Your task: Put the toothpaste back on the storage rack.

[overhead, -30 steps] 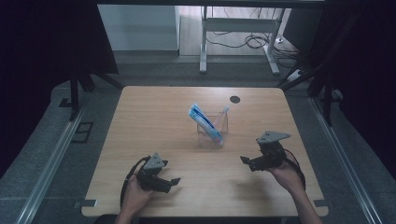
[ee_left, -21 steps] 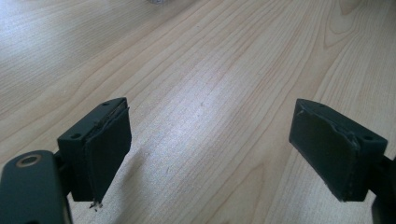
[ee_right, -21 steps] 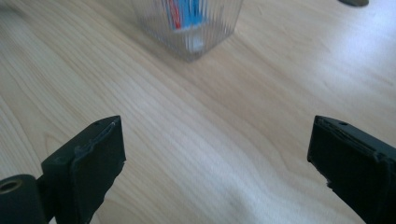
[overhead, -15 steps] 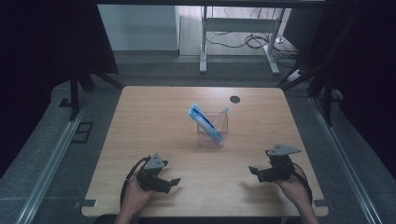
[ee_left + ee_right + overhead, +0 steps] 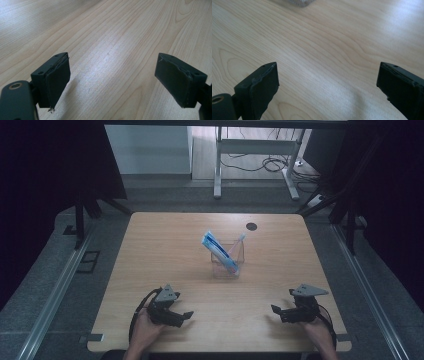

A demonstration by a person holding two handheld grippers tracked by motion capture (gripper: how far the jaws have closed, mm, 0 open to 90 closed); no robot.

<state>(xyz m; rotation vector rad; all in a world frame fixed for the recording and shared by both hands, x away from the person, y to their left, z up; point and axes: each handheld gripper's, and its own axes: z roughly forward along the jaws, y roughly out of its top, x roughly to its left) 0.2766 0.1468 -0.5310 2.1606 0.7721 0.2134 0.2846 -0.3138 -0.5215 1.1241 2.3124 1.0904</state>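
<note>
A clear plastic cup (image 5: 228,261) stands near the middle of the wooden table (image 5: 150,250). A blue and white tube (image 5: 219,251) leans in it, and a thin white stick (image 5: 239,240) pokes out at its far side. My left gripper (image 5: 184,317) rests at the table's front left, held in a hand, and stands open. My right gripper (image 5: 278,312) lies at the front right, also open. Bare wood shows between the left gripper's (image 5: 112,77) jaws. The right gripper (image 5: 328,85) has its jaws wide apart over bare wood too.
A dark round hole (image 5: 251,226) sits near the table's far edge. A metal desk frame (image 5: 255,150) with cables stands on the floor beyond. Grey floor rails run along both sides of the table.
My right gripper has drawn back toward the front edge and lowered to the table. The left gripper has stayed put.
</note>
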